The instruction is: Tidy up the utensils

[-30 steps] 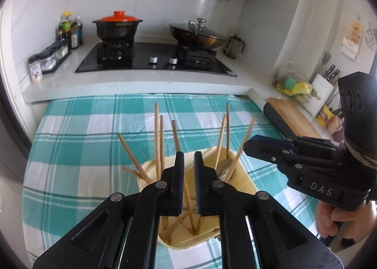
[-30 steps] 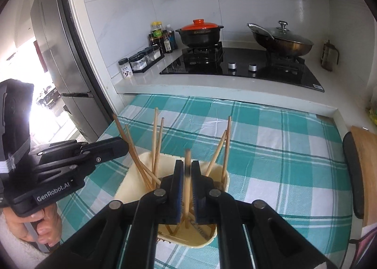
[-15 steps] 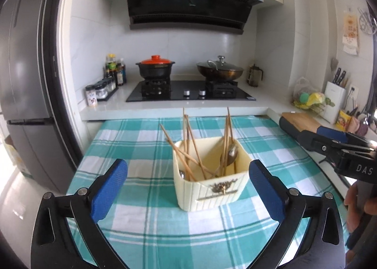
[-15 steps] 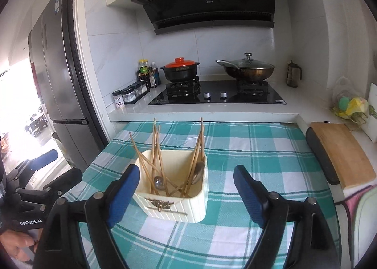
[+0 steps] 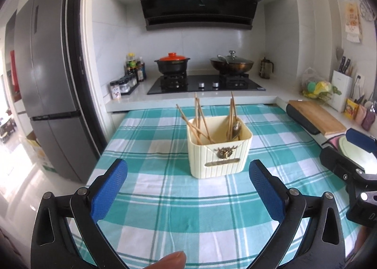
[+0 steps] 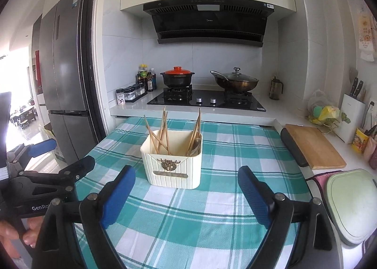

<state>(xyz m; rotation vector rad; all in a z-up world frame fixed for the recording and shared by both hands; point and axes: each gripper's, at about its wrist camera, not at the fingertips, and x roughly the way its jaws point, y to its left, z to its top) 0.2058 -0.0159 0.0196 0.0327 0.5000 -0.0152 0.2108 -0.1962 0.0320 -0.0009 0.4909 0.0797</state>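
Note:
A cream ribbed utensil holder [image 5: 219, 156] [image 6: 174, 167] stands on the checked tablecloth. Several wooden chopsticks [image 5: 200, 120] [image 6: 162, 130] and a metal spoon [image 5: 235, 127] [image 6: 196, 144] lean inside it. My left gripper [image 5: 187, 164] is open and empty, short of the holder's near left side. My right gripper [image 6: 186, 170] hangs short of the holder's front, its jaws opening with nothing between them. Each gripper shows in the other's view: the right [image 5: 337, 144] at the right edge, the left [image 6: 70, 152] at the left edge.
Behind the table are a hob [image 6: 205, 100], a red-lidded pot [image 6: 177, 77], a lidded wok [image 6: 235, 80] and spice jars [image 6: 132, 92]. A cutting board [image 6: 313, 144] and a green board [image 6: 351, 203] lie right. A fridge [image 5: 47, 80] stands left. A fingertip [image 5: 172, 259] shows at the bottom.
Both grippers went from shut to wide open and drew back and up from over the holder. The chopstick the right gripper held was let go into the holder.

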